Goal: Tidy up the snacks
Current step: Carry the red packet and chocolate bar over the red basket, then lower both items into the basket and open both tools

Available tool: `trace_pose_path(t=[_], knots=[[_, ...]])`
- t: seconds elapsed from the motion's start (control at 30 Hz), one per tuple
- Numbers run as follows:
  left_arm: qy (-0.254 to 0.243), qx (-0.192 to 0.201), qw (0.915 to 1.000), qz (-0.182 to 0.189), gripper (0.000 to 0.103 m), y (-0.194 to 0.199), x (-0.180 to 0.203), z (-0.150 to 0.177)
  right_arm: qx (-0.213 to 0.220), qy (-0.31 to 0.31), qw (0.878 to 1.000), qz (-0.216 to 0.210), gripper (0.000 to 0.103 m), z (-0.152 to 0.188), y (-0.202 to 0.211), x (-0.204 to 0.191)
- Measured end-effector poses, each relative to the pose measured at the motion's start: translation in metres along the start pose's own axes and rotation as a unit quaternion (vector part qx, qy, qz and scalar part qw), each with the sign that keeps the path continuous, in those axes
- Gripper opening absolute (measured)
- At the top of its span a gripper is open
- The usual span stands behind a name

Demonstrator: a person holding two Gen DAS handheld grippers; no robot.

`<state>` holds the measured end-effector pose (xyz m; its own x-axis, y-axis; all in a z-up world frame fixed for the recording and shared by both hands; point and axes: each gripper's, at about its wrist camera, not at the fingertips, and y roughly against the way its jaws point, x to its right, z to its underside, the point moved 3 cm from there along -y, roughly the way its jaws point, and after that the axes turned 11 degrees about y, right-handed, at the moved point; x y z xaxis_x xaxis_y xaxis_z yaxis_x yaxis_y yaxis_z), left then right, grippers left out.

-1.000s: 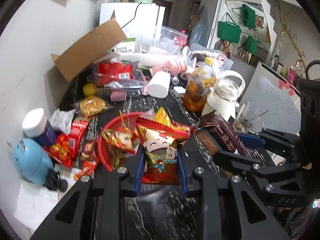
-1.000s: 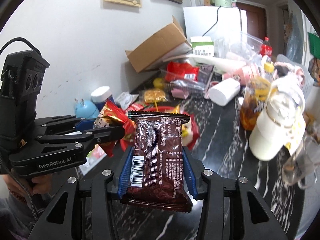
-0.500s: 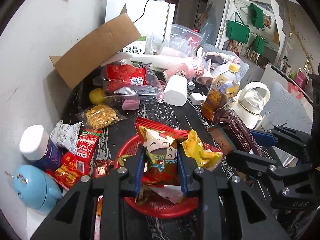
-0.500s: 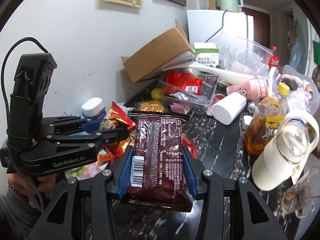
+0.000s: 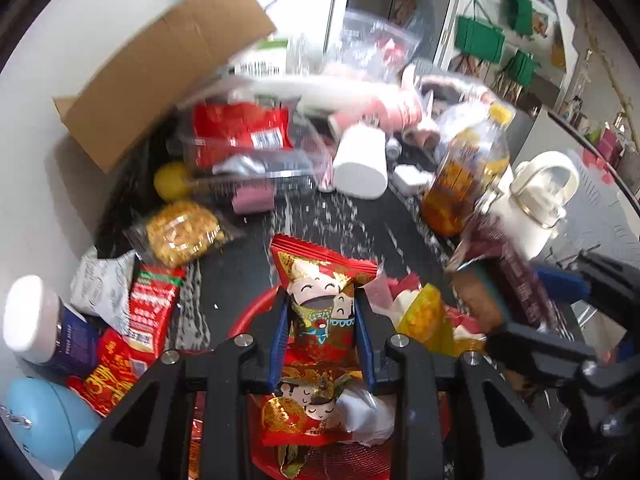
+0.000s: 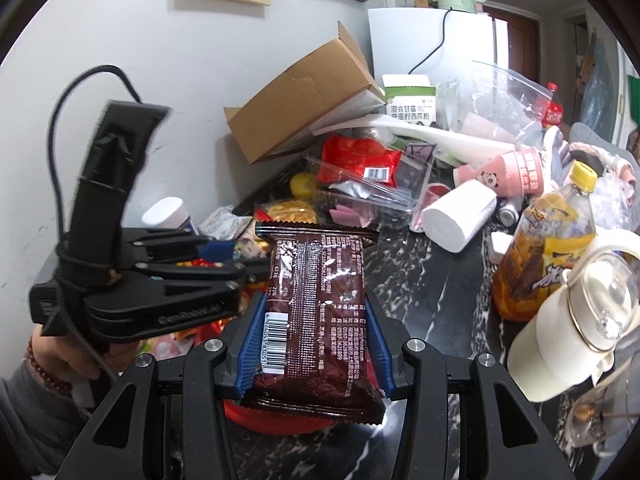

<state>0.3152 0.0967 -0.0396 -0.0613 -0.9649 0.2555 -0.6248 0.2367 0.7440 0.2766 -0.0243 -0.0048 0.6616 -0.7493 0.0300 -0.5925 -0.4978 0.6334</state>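
Note:
My left gripper [image 5: 322, 334] is shut on a red and gold snack packet with cartoon faces [image 5: 320, 320], held over a red basket [image 5: 248, 320] that holds several snacks. My right gripper [image 6: 312, 328] is shut on a dark brown snack packet with a barcode [image 6: 316, 308], held above the same red basket [image 6: 276, 422]. In the left wrist view the right gripper [image 5: 560, 320] and its brown packet [image 5: 504, 280] are at the right, blurred. In the right wrist view the left gripper [image 6: 168, 280] is at the left, held by a hand.
The dark marble counter [image 5: 320, 216] is crowded: cardboard box [image 5: 160, 64], clear tray with red packet [image 5: 240, 140], white roll [image 5: 360, 164], tea bottle [image 6: 548, 240], white kettle [image 6: 580, 320], loose snack packets [image 5: 152, 304], white-capped jar [image 5: 36, 320] and blue object [image 5: 44, 420] at left.
Both grippers moved forward over the counter with their packets; the red basket now lies directly under them. The left wrist view is blurred from motion.

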Motion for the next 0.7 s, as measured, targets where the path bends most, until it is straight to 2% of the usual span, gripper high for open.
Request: trace_pose_path(t=[0.1,0.27,0.7], knots=[[0.0,-0.024,0.9996,-0.012,0.034,-0.013,-0.002,0.003,-0.001,0.0,1.0,-0.001,0.046,0.0,-0.002,0.002],[0.013,-0.026,0.9994,-0.021,0.07,-0.014,-0.006,0.005,-0.003,0.001,1.0,-0.002,0.046,0.0,-0.003,0.002],[0.028,0.047,0.9969,-0.057,0.071,0.042,-0.022,0.011,0.008,0.011,1.0,-0.013,0.046,-0.008,-0.001,-0.013]])
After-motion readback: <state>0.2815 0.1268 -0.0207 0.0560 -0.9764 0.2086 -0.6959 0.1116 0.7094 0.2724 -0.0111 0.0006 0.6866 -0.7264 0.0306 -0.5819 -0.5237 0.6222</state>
